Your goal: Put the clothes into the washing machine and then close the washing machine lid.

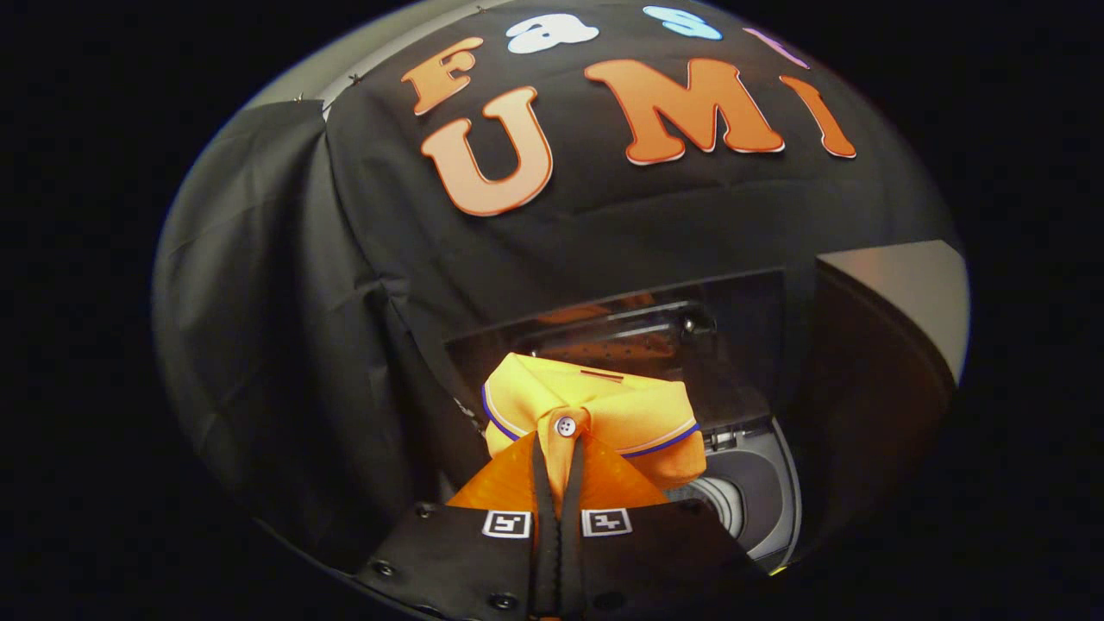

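An orange polo shirt with a blue-trimmed collar and a white button hangs bunched just ahead of my fingers. My gripper is shut on the shirt, both fingers pressing the fabric below the button. Beyond and below the shirt sits the washing machine, its round drum opening showing to the right of the fingers. The machine's dark glass lid stands raised behind the shirt and reflects orange.
Black cloth of the booth wall hangs to the left and behind the machine. A dark panel with a pale top edge stands to the right of the lid.
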`<control>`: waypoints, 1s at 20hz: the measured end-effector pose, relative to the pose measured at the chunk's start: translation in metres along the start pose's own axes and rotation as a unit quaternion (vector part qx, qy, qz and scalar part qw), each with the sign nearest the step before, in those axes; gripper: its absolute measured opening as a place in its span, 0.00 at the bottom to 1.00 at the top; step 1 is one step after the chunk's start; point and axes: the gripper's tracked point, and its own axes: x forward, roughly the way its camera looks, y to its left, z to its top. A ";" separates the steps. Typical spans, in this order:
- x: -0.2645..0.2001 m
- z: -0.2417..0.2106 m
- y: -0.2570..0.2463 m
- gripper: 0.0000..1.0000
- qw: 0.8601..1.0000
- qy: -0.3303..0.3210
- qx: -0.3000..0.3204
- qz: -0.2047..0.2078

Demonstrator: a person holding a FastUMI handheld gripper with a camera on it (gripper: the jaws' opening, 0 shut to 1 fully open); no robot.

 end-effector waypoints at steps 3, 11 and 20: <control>0.036 -0.041 -0.018 0.08 0.999 0.038 0.008 -0.017; 0.101 -0.124 -0.049 0.08 0.989 0.136 0.002 -0.061; 0.135 -0.196 -0.070 0.08 0.962 0.260 0.007 -0.086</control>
